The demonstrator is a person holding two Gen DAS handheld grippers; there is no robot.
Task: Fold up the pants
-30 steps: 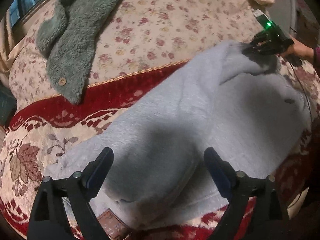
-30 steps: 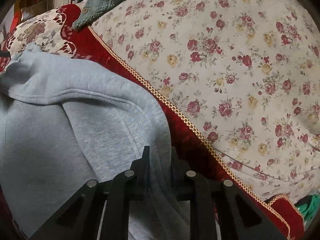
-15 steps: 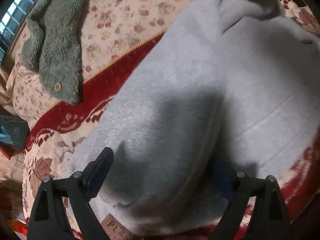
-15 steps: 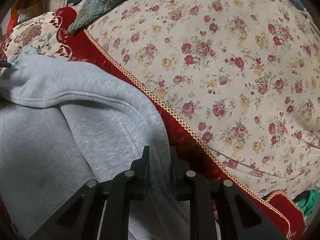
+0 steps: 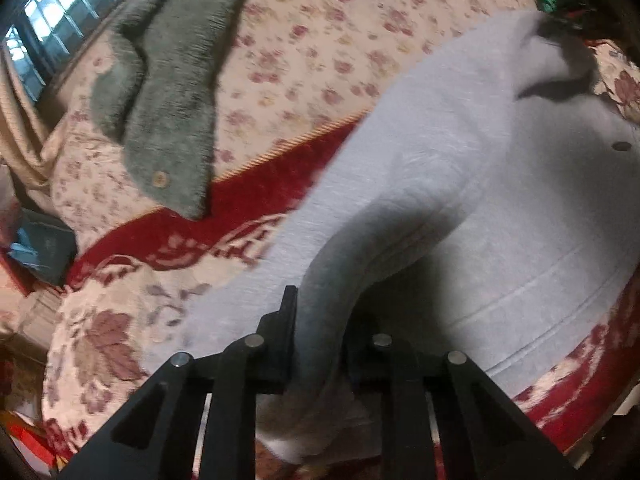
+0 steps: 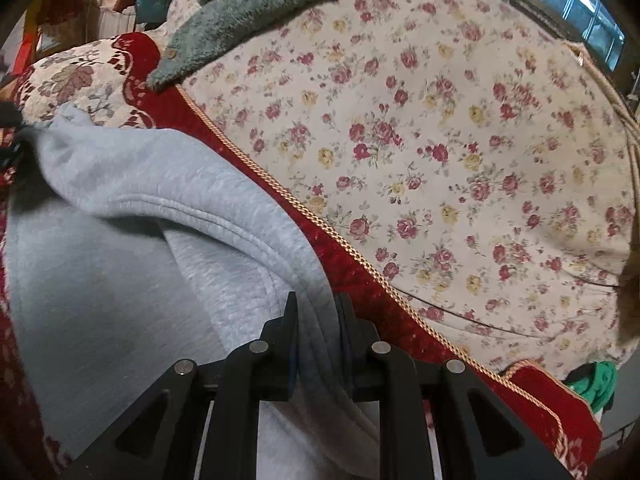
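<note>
Bed under floral sheet (image 6: 460, 168), red-bordered blanket (image 5: 248, 196), grey pants (image 5: 500, 200) and green fleece garment (image 5: 176, 92) lying on top

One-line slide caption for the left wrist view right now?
Left gripper closing on a bunched fold of the grey pants on the red-bordered blanket.

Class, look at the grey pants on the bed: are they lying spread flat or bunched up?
Bunched up. The grey pants rise in a ridge into the closing left hand-held gripper, and a doubled hem curls over.
</note>
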